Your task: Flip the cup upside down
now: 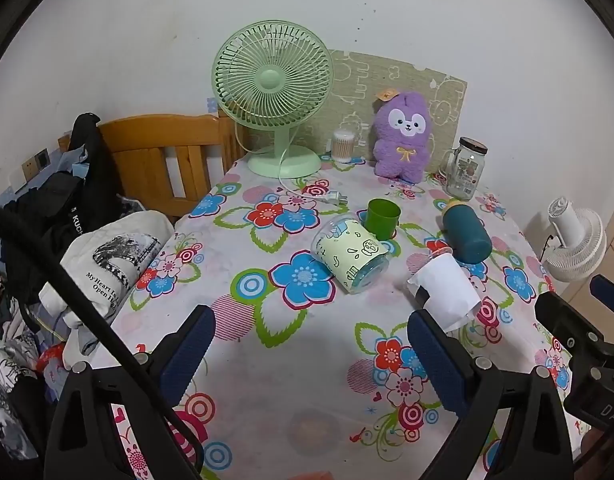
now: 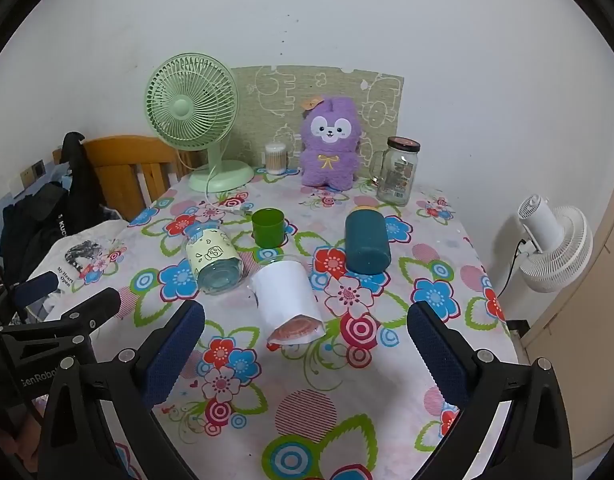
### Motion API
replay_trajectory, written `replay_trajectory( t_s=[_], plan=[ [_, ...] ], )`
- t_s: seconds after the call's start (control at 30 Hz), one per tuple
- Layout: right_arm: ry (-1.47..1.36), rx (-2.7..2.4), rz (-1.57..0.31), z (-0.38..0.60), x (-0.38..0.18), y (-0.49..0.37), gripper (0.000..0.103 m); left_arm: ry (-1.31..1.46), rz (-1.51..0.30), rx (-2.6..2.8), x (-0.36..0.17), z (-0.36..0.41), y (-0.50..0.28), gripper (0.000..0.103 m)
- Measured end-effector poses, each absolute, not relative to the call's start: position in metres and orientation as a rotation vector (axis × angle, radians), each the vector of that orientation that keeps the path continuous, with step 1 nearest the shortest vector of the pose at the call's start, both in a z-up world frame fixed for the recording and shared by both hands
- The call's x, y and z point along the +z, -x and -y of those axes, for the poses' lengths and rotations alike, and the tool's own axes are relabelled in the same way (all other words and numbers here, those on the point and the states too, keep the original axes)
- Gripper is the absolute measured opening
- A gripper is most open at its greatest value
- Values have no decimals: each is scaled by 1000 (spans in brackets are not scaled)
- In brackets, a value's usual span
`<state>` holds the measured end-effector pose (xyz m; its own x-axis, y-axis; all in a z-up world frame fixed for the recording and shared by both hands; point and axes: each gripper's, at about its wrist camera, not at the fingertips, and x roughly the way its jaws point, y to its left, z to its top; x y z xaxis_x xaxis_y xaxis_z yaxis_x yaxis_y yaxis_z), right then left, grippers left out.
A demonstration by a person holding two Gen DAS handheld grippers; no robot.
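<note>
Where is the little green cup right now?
The green cup stands upright mid-table, behind the tipped-over yellow-label glass and left of the lying teal bottle, in front of the green fan.

A lived-in room in a home. A table (image 2: 307, 432) with a bright flowered cloth stands against a plain white wall. At its far edge, toward 12 o'clock, a purple plush toy (image 2: 330, 148); at 11 o'clock, a green fan (image 2: 191, 108). At 9 o'clock, a wooden bed frame (image 1: 163, 160) heaped with clothes (image 1: 67, 208). At 3 o'clock, a white fan (image 2: 555, 248).
</note>
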<state>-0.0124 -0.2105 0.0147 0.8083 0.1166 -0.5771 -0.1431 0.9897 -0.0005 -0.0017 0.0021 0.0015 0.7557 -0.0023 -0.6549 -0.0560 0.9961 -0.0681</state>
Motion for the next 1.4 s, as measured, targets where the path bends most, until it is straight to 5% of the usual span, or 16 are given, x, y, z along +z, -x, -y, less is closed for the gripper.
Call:
replay_trajectory(
  t_s=[1.4],
  plan=[
    [37,149,-623,210,9,10,102,83,-712,30,2,-2,1,98]
  ],
)
